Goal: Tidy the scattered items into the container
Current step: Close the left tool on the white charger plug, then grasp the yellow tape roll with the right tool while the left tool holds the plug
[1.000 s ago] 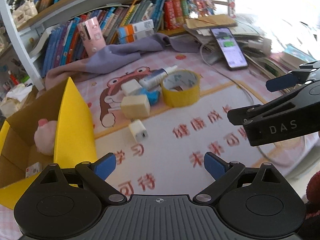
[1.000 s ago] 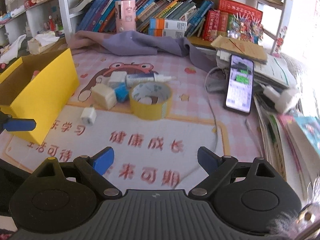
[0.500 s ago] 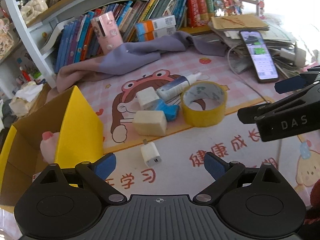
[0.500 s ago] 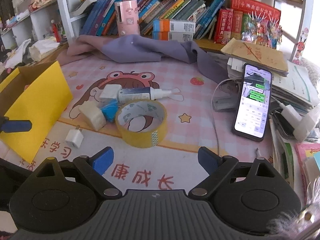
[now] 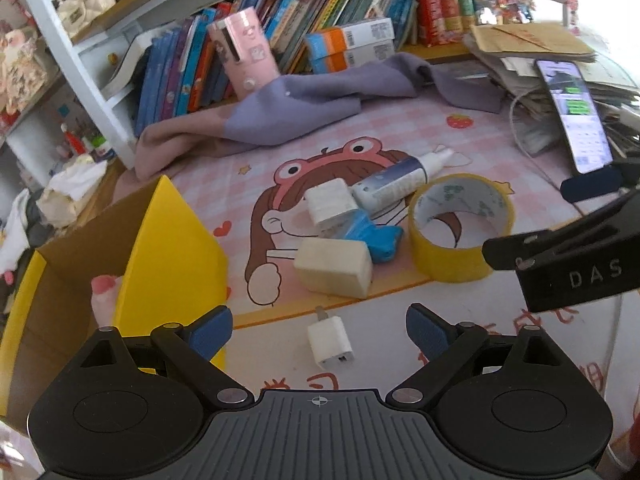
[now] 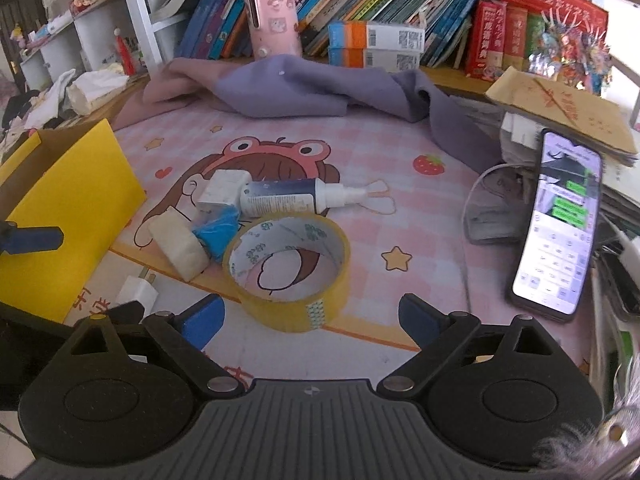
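On the pink cartoon mat lies a pile: a yellow tape roll (image 5: 452, 266) (image 6: 280, 316), a white-nozzled tube (image 5: 394, 186) (image 6: 280, 198), a white cube adapter (image 5: 330, 202), a cream block (image 5: 332, 266) (image 6: 180, 246) and a blue crumpled piece (image 5: 376, 236). A small white charger plug (image 5: 330, 342) (image 6: 138, 292) lies apart, just ahead of my left gripper (image 5: 319, 330), whose jaws are closing slightly and touch nothing. My right gripper (image 6: 311, 317) hovers near the tape roll, its jaws opening with nothing gripped. The yellow cardboard box (image 5: 168, 240) (image 6: 68, 208) stands at left with a pink plush (image 5: 104, 292) inside.
A lit phone (image 6: 560, 232) leans on a paper stack at right, with a white cable (image 6: 468, 216) beside it. A purple cloth (image 6: 304, 88) lies crumpled behind the pile. A pink canister (image 6: 274, 16) and rows of books fill the shelf at the back.
Both grippers have moved forward toward the pile, so the tape roll and charger plug sit closer and lower in view. The right jaws have spread slightly. No item has shifted.
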`<state>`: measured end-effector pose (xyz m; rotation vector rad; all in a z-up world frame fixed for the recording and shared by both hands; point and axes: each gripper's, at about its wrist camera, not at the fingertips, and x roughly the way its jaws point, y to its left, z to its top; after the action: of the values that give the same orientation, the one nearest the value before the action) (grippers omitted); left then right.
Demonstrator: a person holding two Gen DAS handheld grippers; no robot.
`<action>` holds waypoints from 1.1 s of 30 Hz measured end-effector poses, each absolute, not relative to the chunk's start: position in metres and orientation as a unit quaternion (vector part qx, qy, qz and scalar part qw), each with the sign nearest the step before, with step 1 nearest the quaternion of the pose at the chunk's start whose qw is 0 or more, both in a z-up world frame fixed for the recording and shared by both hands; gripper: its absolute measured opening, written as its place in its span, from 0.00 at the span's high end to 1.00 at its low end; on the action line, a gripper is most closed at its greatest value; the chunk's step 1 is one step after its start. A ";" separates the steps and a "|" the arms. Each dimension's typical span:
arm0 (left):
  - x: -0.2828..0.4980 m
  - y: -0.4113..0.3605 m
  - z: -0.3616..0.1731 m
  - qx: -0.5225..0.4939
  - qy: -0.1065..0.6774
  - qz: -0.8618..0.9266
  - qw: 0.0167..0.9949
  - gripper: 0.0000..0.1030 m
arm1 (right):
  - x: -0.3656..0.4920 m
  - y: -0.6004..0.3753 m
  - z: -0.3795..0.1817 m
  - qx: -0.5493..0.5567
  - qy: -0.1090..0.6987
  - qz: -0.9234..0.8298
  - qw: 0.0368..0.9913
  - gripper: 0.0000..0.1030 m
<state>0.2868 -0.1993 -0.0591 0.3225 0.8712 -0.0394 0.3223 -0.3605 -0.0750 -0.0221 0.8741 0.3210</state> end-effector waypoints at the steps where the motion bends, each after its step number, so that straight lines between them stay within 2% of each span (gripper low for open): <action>1: 0.289 -0.199 -0.061 0.150 0.424 -0.019 0.893 0.12 | 0.326 -0.360 -0.077 -0.011 0.424 0.157 0.892 0.07; 8: 0.308 -0.193 -0.082 0.119 0.461 -0.005 0.879 0.30 | 0.347 -0.354 -0.093 -0.014 0.439 0.169 0.882 0.06; 11: 0.314 -0.188 -0.090 0.101 0.476 0.004 0.874 0.39 | 0.355 -0.350 -0.099 -0.016 0.447 0.179 0.876 0.05; 13: 0.317 -0.182 -0.094 0.080 0.488 0.013 0.869 0.49 | 0.359 -0.347 -0.101 -0.019 0.447 0.186 0.875 0.05; 16: 0.321 -0.172 -0.100 0.043 0.500 0.022 0.865 0.56 | 0.364 -0.342 -0.104 -0.024 0.447 0.192 0.874 0.05; 22: 0.320 -0.171 -0.100 0.019 0.498 0.018 0.867 0.68 | 0.372 -0.335 -0.110 -0.034 0.449 0.197 0.871 0.05; 29: 0.319 -0.170 -0.099 0.000 0.494 0.020 0.869 0.72 | 0.378 -0.327 -0.114 -0.053 0.443 0.199 0.873 0.05; 31: 0.319 -0.170 -0.099 0.000 0.492 0.020 0.871 0.77 | 0.378 -0.326 -0.114 -0.058 0.441 0.202 0.873 0.07; 33: 0.318 -0.169 -0.098 -0.002 0.492 0.024 0.871 0.77 | 0.377 -0.325 -0.114 -0.066 0.436 0.207 0.873 0.11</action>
<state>0.3179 -0.1689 -0.0984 -0.0032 1.0279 0.0494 0.3774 -0.3245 -0.1136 -0.1383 0.9108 0.4315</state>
